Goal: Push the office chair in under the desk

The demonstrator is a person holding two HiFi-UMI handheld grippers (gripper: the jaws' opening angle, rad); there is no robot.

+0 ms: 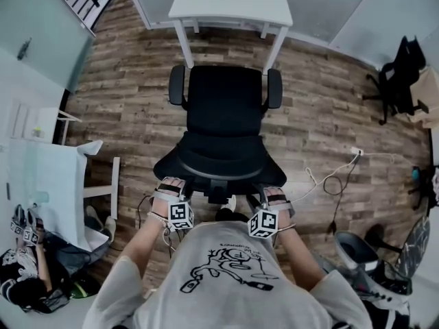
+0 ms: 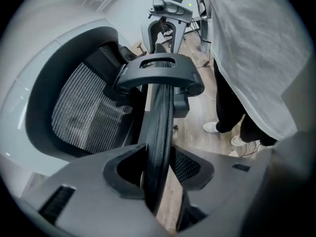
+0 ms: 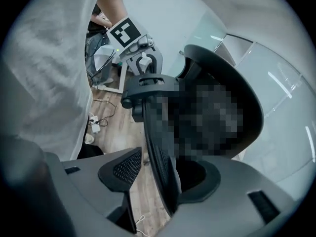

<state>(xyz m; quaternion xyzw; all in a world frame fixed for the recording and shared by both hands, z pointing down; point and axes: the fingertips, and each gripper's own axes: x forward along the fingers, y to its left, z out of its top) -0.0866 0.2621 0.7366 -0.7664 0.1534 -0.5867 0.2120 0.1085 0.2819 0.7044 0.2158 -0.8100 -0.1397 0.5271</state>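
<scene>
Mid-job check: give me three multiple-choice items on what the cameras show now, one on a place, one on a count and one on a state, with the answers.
1. Where does the black mesh-backed office chair stand relative to the white rectangular desk?
A. Pushed fully under it
B. In front of it, with the seat uncovered
C. Tipped on its side beside it

2. How many armrests does the chair have?
A. None
B. One
C. Two

3. How do the jaws of the right hand-held gripper stand?
A. Apart, with the backrest's top rim between them
B. Shut on a cable
C. Shut and empty

Answers: 1 B, the whole seat shows in front of the desk's front edge. 2 C, there is one on each side of the seat. 3 A, wooden floor shows between the rim and one pad.
</scene>
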